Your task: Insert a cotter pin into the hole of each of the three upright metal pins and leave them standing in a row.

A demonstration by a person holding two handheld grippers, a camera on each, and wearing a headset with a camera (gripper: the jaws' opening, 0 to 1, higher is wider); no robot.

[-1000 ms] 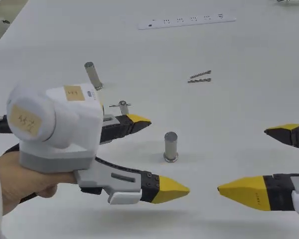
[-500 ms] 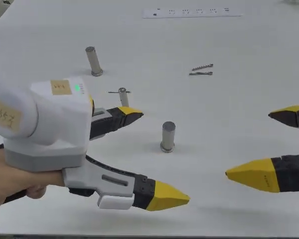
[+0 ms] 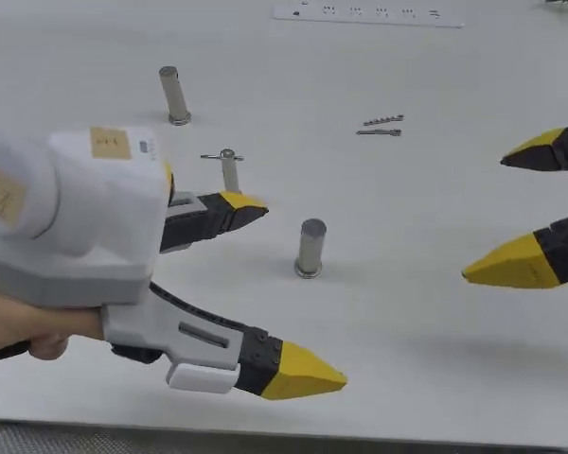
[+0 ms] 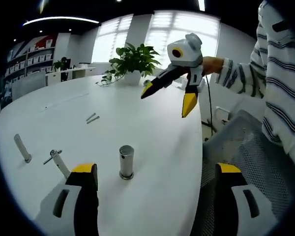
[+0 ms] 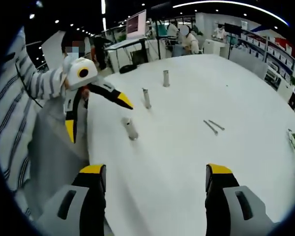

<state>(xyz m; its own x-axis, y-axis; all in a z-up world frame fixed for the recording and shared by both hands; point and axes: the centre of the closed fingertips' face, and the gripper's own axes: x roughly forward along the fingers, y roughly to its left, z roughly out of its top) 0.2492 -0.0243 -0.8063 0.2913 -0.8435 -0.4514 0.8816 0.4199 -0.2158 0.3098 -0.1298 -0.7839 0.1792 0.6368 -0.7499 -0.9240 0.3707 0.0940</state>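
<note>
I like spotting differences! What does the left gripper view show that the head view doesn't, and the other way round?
The left gripper view adds a potted plant, bright windows and a striped sleeve. The head view adds the hand gripping the left tool. Both share three metal pins in a row, the middle pin with a cotter pin through it, two loose cotter pins, and the open right tool.

The left claw [image 4: 155, 172] gapes empty over the white desk [image 4: 152, 142], with a bare metal pin [image 4: 126, 161] upright between its jaws. Left of that pin, a second pin [image 4: 62, 164] carries a cotter pin [image 4: 52, 155]; farther left stands a third pin [image 4: 22, 147]. Beyond it lie two loose cotter pins [image 4: 92, 118], and up to its right hangs the right claw [image 4: 165, 103], spread wide
</note>
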